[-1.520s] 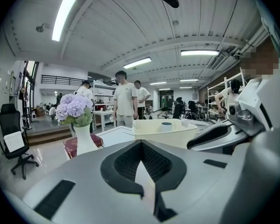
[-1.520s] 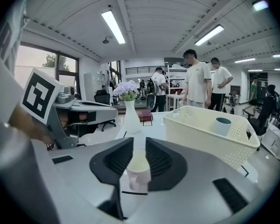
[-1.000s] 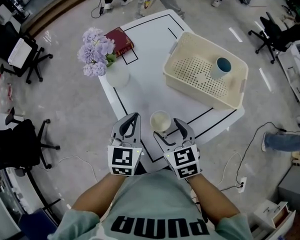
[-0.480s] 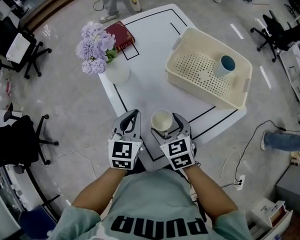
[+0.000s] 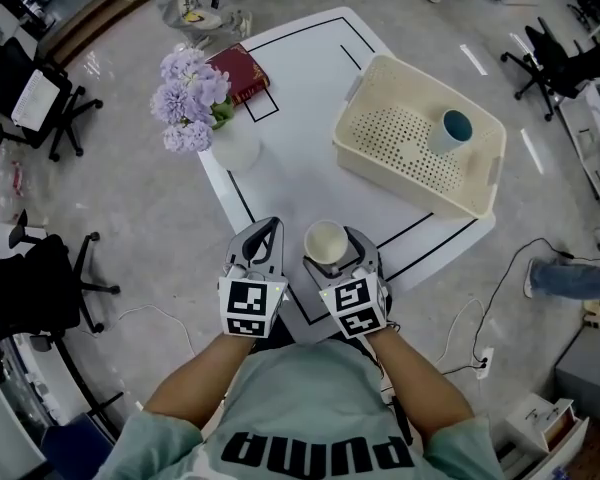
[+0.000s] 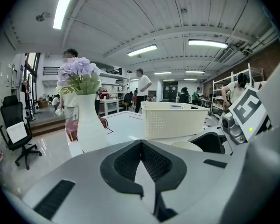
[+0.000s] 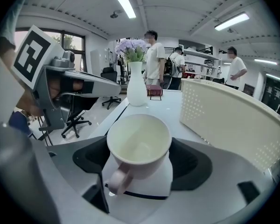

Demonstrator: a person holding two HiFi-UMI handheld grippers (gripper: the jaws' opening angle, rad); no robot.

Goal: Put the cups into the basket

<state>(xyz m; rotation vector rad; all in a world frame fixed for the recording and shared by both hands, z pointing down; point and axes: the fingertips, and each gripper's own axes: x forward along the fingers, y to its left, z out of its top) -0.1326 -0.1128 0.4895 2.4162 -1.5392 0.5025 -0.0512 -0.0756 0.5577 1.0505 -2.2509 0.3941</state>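
Cup handle (image 7: 116, 180) shows only in right gripper view

Cream cup (image 5: 326, 241): we see it upright at the near edge of the table (image 5: 310, 108), between the parted jaws of the right gripper (image 5: 335, 253).
Basket (image 5: 405, 180): we find a blue-lined cup (image 5: 446, 132) inside.
Vase (image 5: 234, 146): purple flowers (image 5: 187, 98), red book (image 5: 242, 73) behind.

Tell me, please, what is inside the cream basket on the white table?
Inside the basket stands one cup, white outside and blue inside, opening up, toward the right end. The rest of the perforated floor is bare. The floor directly under the cup is covered.
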